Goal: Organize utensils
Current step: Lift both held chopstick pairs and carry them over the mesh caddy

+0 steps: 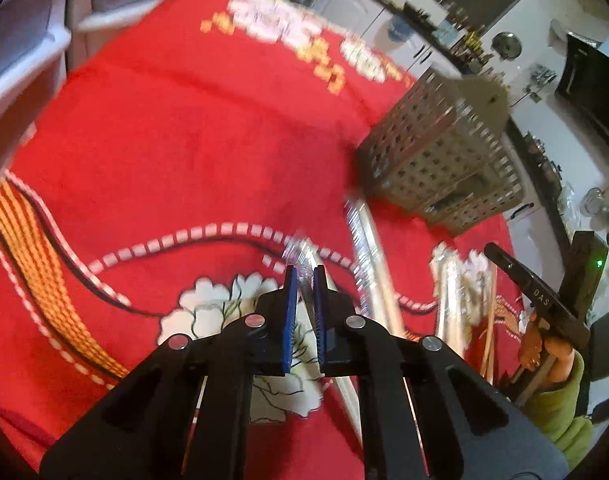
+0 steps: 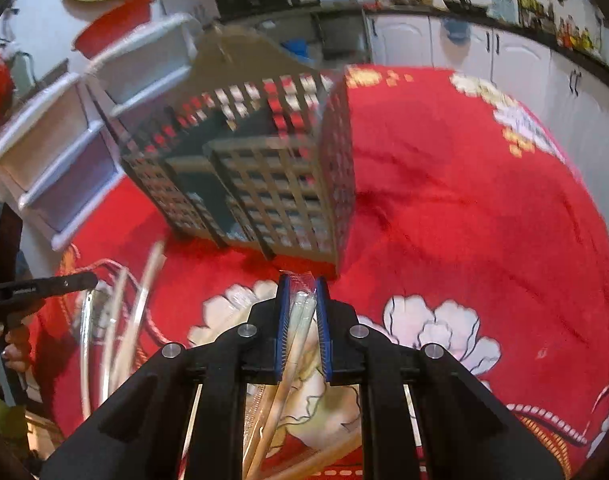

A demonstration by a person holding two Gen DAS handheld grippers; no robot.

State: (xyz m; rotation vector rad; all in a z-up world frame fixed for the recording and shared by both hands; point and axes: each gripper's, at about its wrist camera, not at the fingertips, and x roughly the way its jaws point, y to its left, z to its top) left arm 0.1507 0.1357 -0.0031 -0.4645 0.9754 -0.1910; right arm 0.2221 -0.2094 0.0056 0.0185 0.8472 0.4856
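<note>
We have a wrapped pair of chopsticks (image 2: 300, 320) pinched between the right gripper (image 2: 302, 292) pads, its clear sleeve poking out past the fingertips. We judge it light, stiff along its length, and slick in that crinkly plastic, so a grip near the end can let it swing; nearer the middle would steady it. Over on the left wrist view, the left gripper (image 1: 304, 276) has its fingers pressed nearly together on the tip of another wrapped utensil (image 1: 300, 252), the wrapper bunched between the pads. More wrapped chopsticks (image 1: 368, 256) lie loose on the red floral tablecloth (image 1: 164, 152) at about three o'clock of that gripper, some blurred. Ahead of the right gripper at twelve o'clock stands the perforated grey utensil caddy (image 2: 264, 176), upright, divided into compartments; through the lattice we cannot tell whether anything sits inside. At ten o'clock beyond it sit white plastic drawers (image 2: 60, 152).
</note>
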